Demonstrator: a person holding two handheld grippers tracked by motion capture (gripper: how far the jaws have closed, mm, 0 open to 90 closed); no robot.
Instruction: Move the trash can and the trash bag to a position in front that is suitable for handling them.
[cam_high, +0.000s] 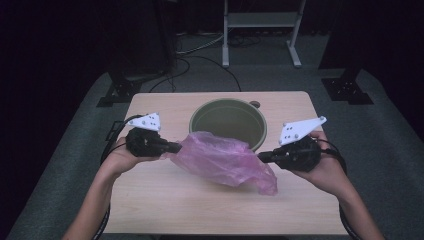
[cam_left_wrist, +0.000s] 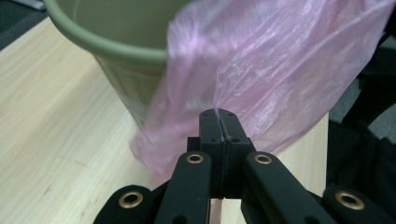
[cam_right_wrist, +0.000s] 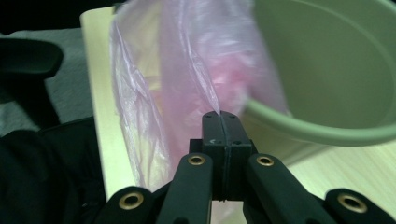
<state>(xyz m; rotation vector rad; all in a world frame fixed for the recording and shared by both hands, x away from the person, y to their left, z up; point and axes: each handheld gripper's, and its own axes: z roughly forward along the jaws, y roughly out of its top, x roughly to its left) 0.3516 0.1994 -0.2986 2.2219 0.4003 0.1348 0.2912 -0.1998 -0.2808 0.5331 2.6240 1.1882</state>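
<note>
Pink bag (cam_high: 222, 160) hangs between both tools, just in front of the green bucket (cam_high: 228, 121) on the tabletop (cam_high: 165, 210). Left hand-held gripper (cam_high: 176, 147) and right hand-held gripper (cam_high: 261, 156) each pinch an edge (tightly clamped). Pull apart gently, then lift the opening over the rim.

In the middle of the high view, the pink bag (cam_high: 225, 160) is looking like very thin plastic film, half see-through, crinkled and softly shining where light is catching the folds. The green bucket (cam_high: 227, 122) behind it is showing a smooth, matt plastic wall with a rounded rim. The table (cam_high: 200, 210) is looking like pale wood, or a wood-pattern laminate, smooth with fine grain lines and a dull finish. At left, the left gripper (cam_high: 172, 148) is appearing as black matt plastic, with small brass-coloured metal rings at its joints; the right gripper (cam_high: 264, 156) is looking the same. The floor (cam_high: 380, 125) around is seeming like grey, rough carpet.
</note>
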